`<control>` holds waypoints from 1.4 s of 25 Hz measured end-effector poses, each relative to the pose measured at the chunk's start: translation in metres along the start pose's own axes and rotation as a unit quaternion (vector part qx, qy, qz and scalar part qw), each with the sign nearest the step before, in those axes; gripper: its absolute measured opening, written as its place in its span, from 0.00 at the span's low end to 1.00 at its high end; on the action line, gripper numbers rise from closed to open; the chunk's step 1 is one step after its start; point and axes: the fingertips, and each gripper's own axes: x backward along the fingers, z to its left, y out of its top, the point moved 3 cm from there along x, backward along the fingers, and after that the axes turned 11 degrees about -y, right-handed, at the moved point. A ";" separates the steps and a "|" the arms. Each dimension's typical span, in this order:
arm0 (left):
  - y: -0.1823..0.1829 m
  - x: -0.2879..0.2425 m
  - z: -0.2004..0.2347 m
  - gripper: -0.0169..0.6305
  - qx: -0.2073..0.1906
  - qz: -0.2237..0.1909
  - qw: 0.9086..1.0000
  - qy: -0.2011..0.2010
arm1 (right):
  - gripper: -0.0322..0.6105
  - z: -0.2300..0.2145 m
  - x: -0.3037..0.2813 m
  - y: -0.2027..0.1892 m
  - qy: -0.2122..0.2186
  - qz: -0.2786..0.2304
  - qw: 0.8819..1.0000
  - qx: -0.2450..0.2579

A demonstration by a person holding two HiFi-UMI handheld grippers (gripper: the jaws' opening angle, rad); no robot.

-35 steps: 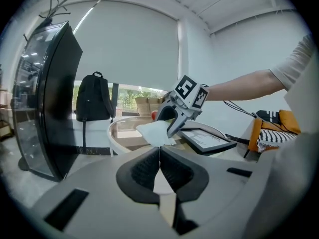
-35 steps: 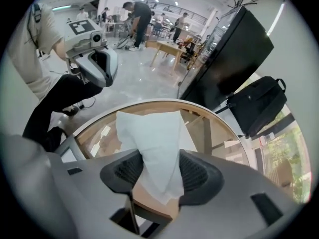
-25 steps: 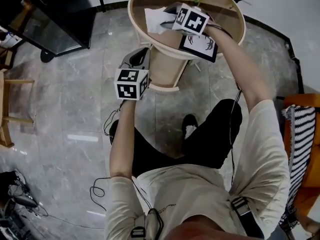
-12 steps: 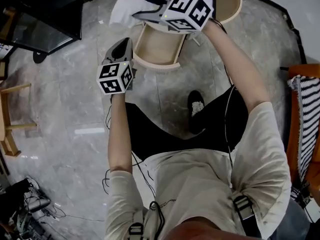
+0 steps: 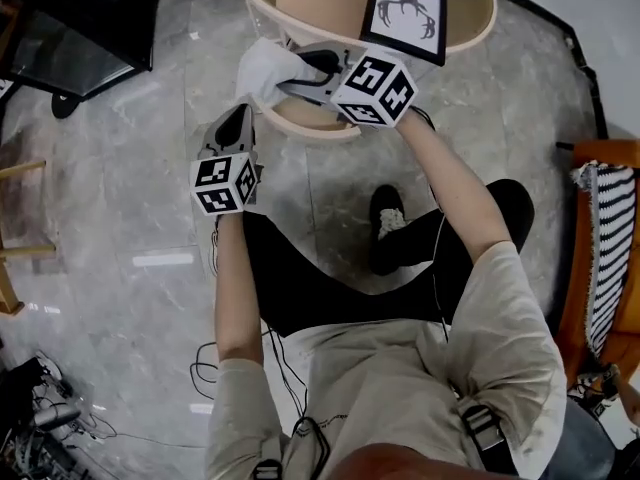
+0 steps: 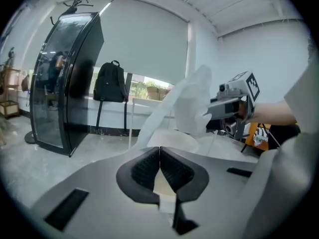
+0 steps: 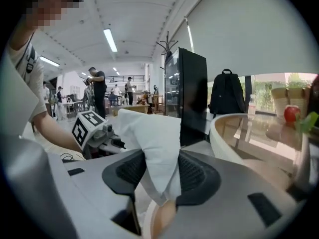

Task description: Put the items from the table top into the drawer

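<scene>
My right gripper [image 5: 298, 68] is shut on a white cloth [image 5: 264, 69] and holds it in the air over the left rim of the open wooden drawer [image 5: 322, 130] under the round table [image 5: 262, 20]. In the right gripper view the cloth [image 7: 152, 141] bulges up between the two dark pads. A black-framed antler picture [image 5: 405, 4] lies on the tabletop. My left gripper [image 5: 236, 120] hangs left of the drawer, below the cloth, with its jaws shut and nothing between them [image 6: 159, 167]. From the left gripper view the cloth [image 6: 192, 103] and the right gripper [image 6: 234, 102] show ahead.
A red apple [image 7: 291, 113] sits on the table's far side. A black curved cabinet [image 6: 67, 81] and a backpack [image 6: 110, 82] stand beyond. An orange chair with a striped cloth [image 5: 605, 238] is at the right. Cables [image 5: 215, 368] lie on the floor by the person's legs.
The right gripper lifted the white cloth off the tabletop and carried it left and down to the drawer's left rim. The left gripper sank a little beside the drawer.
</scene>
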 end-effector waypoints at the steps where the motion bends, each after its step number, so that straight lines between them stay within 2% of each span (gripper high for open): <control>1: -0.006 -0.001 -0.002 0.06 0.003 0.003 1.000 -0.002 | 0.38 -0.005 -0.004 -0.019 -0.009 0.014 1.000 -0.013; 7: -0.029 -0.005 -0.017 0.06 0.006 0.009 1.000 -0.016 | 0.38 -0.044 -0.027 -0.137 -0.072 0.117 0.987 -0.078; 10: -0.037 -0.003 -0.023 0.06 0.005 0.018 1.000 -0.019 | 0.38 -0.051 -0.038 -0.183 -0.100 0.170 0.976 -0.087; 13: -0.038 -0.001 -0.025 0.06 0.003 0.020 1.000 -0.018 | 0.38 -0.057 -0.052 -0.213 -0.120 0.218 0.966 -0.075; 15: -0.039 0.000 -0.026 0.06 0.001 0.020 1.000 -0.018 | 0.38 -0.063 -0.060 -0.233 -0.140 0.264 0.953 -0.050; 20: -0.050 -0.005 -0.030 0.06 0.000 0.026 1.000 -0.018 | 0.38 -0.083 -0.065 -0.285 -0.199 0.382 0.902 -0.006; 22: -0.055 -0.009 -0.033 0.06 -0.003 0.029 0.999 -0.020 | 0.38 -0.087 -0.070 -0.295 -0.212 0.399 0.892 -0.005; 25: -0.062 -0.014 -0.035 0.06 -0.001 0.035 0.999 -0.024 | 0.38 -0.089 -0.078 -0.302 -0.218 0.401 0.889 -0.020; 28: -0.067 -0.020 -0.036 0.06 0.000 0.040 0.999 -0.025 | 0.39 -0.091 -0.081 -0.303 -0.217 0.396 0.892 -0.006; 32: -0.071 -0.026 -0.041 0.06 0.002 0.046 0.998 -0.030 | 0.45 -0.085 -0.075 -0.296 -0.191 0.359 0.913 -0.025; 35: -0.068 -0.028 -0.047 0.06 -0.001 0.051 0.998 -0.038 | 0.47 -0.078 -0.063 -0.283 -0.196 0.319 0.926 -0.050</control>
